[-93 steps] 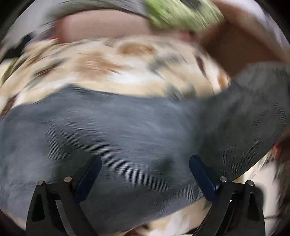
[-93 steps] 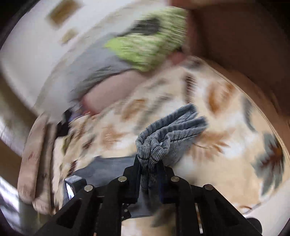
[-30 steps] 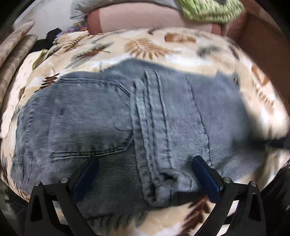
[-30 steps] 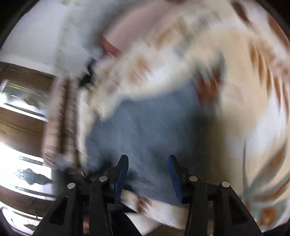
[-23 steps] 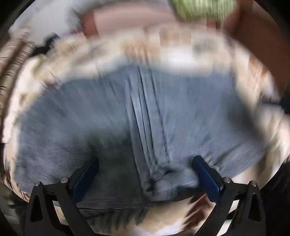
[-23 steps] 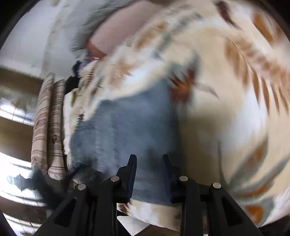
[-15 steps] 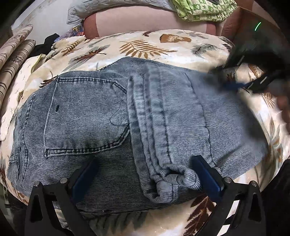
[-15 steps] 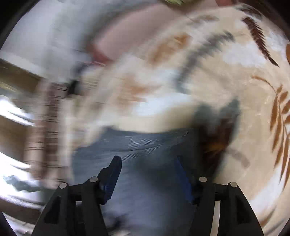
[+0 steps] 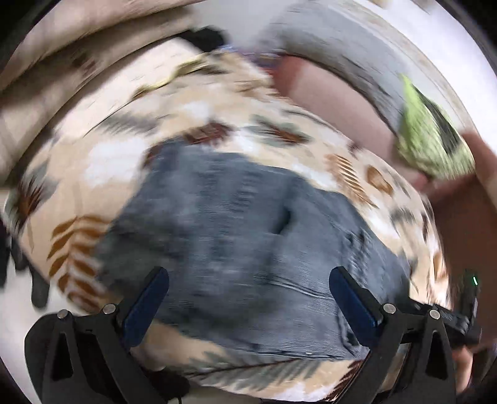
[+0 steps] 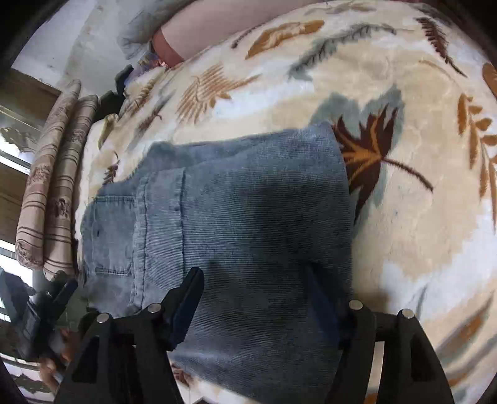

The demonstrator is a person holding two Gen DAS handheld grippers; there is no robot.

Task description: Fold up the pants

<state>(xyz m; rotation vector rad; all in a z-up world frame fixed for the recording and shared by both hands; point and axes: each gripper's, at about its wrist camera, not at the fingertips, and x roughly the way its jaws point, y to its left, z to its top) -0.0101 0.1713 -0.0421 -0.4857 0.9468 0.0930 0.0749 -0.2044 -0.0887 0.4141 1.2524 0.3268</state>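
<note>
Folded blue-grey corduroy pants lie flat on a cream blanket with a leaf print; a back pocket shows at their left end. In the blurred left wrist view the pants fill the middle. My left gripper hovers over them, open, nothing between its blue pads. My right gripper is above the pants' near part, its jaws opening, fingers apart and holding nothing. The other gripper shows at the right edge of the left wrist view.
A pink bolster and a grey pillow lie at the bed's far end, with a green garment on them. Striped curtains and a window stand left of the bed. A brown headboard is at the right.
The left gripper swung sideways and rolled, so its view is blurred and tilted now. The right gripper's jaws have widened, and it now looks steadily down on the folded pants.
</note>
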